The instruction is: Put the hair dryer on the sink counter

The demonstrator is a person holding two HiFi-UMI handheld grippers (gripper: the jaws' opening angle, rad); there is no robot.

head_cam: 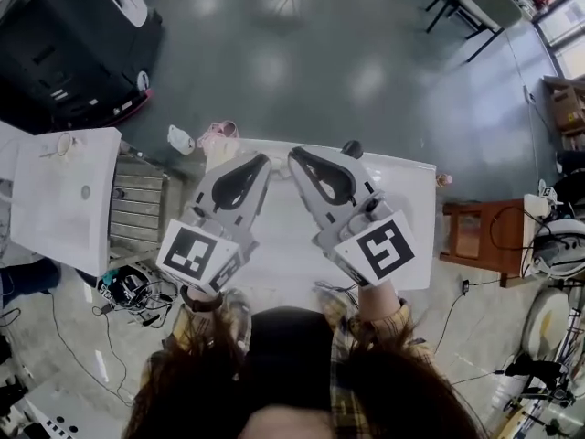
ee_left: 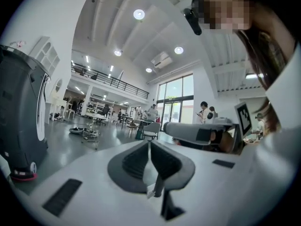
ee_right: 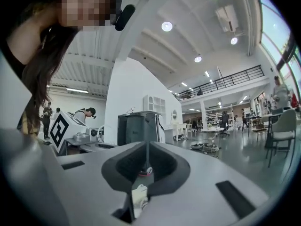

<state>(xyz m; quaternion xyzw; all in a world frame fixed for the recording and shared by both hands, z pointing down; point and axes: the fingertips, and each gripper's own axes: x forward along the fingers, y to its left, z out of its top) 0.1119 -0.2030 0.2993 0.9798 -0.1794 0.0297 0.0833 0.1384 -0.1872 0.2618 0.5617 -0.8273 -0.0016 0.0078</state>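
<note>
Hair dryer (head_cam: 352, 148): probably the small dark rounded shape at the far edge of the white worktop (head_cam: 274, 236), though most of it is hidden behind the right gripper (head_cam: 297, 156) and I cannot be sure. It sits just beyond that gripper, apart from its tips. The right gripper's fingers (ee_right: 129, 166) are pressed together with nothing held between them. Just beside it, the left gripper (head_cam: 260, 161) is held over the same worktop. Its fingers (ee_left: 134, 161) are also together and empty. Both grippers point away from the person, tips angled toward each other, and each carries a marker cube at the near end.

Left of the worktop stands a white sink unit (head_cam: 55, 199) with a drain hole in its basin. On the grey floor past the worktop lie a white slipper (head_cam: 180, 139) and a pink one (head_cam: 218, 135). A wooden stool (head_cam: 480, 236) stands to the right, and a large black machine (head_cam: 73, 44) fills the far left corner.
</note>
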